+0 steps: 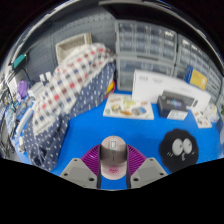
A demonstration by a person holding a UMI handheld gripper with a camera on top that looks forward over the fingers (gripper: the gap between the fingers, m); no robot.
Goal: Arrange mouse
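Pinching a grey mouse [114, 154] between both pink pads, jaws of gripper [114, 168] over blue bench [95, 128].

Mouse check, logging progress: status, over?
Hand-held gripper shut on mouse. Mouse held above blue table. Black mouse pad to the right, nothing blocking.

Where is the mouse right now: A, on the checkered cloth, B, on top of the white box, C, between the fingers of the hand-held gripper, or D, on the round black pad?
C: the grey mouse sits between the pink-padded fingers of the hand-held gripper, over the blue table, well short of the white box and beside, not on, the round black pad.
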